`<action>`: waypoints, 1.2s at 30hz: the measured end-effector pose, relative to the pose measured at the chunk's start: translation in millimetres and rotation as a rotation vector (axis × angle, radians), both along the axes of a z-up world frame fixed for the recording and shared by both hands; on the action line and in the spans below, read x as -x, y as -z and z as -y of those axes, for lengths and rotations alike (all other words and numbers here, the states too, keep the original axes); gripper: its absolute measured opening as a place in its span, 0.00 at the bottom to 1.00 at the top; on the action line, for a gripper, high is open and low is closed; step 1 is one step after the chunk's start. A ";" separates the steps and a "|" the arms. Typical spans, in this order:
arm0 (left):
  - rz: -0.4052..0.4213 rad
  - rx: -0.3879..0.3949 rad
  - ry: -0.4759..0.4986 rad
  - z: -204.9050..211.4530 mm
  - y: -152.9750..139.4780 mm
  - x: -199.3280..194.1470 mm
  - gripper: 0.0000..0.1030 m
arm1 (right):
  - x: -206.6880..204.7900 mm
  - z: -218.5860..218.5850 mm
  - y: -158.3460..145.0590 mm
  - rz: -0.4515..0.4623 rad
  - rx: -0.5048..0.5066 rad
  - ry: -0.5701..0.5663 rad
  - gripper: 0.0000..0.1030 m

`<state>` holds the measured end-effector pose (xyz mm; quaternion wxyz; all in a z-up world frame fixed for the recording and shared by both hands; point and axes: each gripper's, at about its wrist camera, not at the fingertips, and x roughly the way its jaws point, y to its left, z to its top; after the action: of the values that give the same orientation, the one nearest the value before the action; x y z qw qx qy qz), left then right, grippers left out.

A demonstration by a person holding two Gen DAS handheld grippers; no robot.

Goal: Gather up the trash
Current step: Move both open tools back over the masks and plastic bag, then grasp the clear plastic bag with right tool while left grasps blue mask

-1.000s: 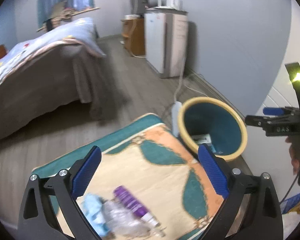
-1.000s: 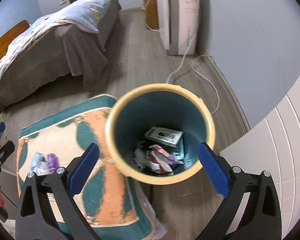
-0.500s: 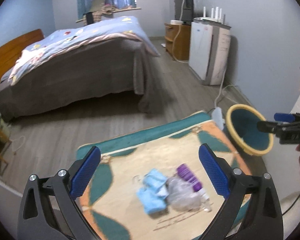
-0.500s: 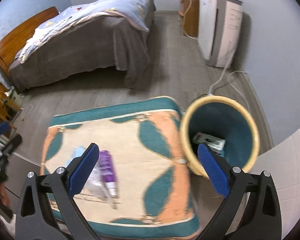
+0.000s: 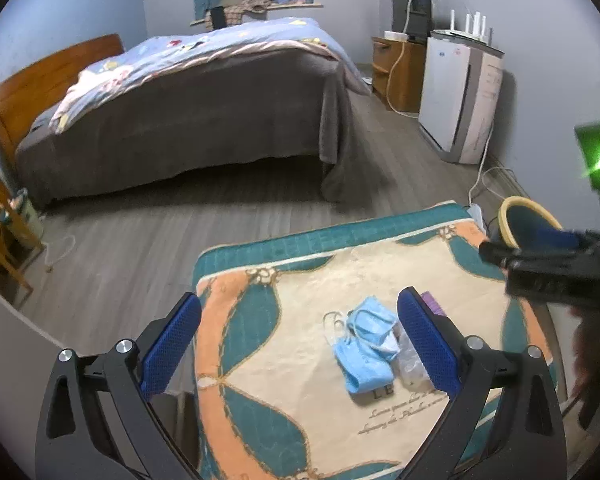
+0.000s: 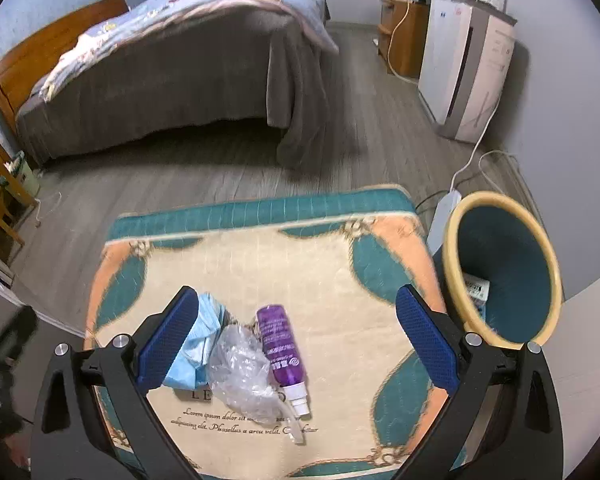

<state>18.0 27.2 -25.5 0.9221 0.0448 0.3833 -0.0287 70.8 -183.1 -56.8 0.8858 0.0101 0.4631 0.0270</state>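
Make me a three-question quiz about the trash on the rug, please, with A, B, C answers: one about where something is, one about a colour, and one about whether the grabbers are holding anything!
1. Where is the bin?
A. On the bed
B. On the floor beside the rug's right edge
C. In the middle of the rug

2. What colour is the spray bottle?
A. Purple
B. Red
C. Yellow

3. What are the two grippers doing?
A. Both squeeze trash
B. One holds the bottle
C. Both are open and hold nothing

Answers:
1 B, the yellow-rimmed bin stands on the floor just off the rug.
2 A, the bottle lying beside the crumpled clear plastic and the blue masks is purple with a white nozzle.
3 C, the left gripper and right gripper each show wide-apart blue pads with nothing between them.
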 end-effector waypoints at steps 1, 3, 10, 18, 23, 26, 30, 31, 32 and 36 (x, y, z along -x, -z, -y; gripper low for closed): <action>0.000 -0.002 -0.002 -1.1 2.2 0.6 0.95 | 0.7 -1.0 6.7 -0.005 0.012 -0.005 0.94; -0.007 -0.010 -0.008 -4.8 10.1 1.0 0.95 | 2.4 -1.6 20.6 -0.018 0.028 -0.024 0.94; -0.089 -0.014 -0.048 -7.2 56.3 -7.4 0.95 | 0.8 -1.6 63.8 -0.095 0.090 -0.049 0.94; -0.182 -0.050 -0.005 11.7 102.8 -10.6 0.95 | 8.2 -9.1 81.5 -0.152 0.091 -0.107 0.94; -0.221 -0.038 0.072 20.5 117.9 -10.7 0.95 | 11.1 -17.0 88.2 -0.177 0.102 -0.176 0.92; -0.243 0.000 0.102 22.3 123.3 -10.3 0.92 | 11.1 -20.4 93.9 -0.208 0.067 -0.208 0.76; -0.261 -0.009 0.161 32.7 130.4 -9.7 0.80 | 10.5 -28.5 103.2 -0.252 0.034 -0.268 0.52; -0.275 -0.014 0.168 34.3 134.0 -10.7 0.78 | 10.3 -30.5 104.9 -0.261 0.030 -0.281 0.50; -0.286 -0.013 0.173 34.9 137.6 -11.6 0.77 | 10.4 -32.4 106.6 -0.268 0.019 -0.291 0.50; -0.307 -0.019 0.190 39.0 148.8 -13.9 0.71 | 10.1 -41.0 110.8 -0.286 -0.002 -0.335 0.46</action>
<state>31.9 -11.8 -174.3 0.8453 0.0847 0.5140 -0.1185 60.8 -142.1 -167.6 0.7942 -0.0625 0.5793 0.1723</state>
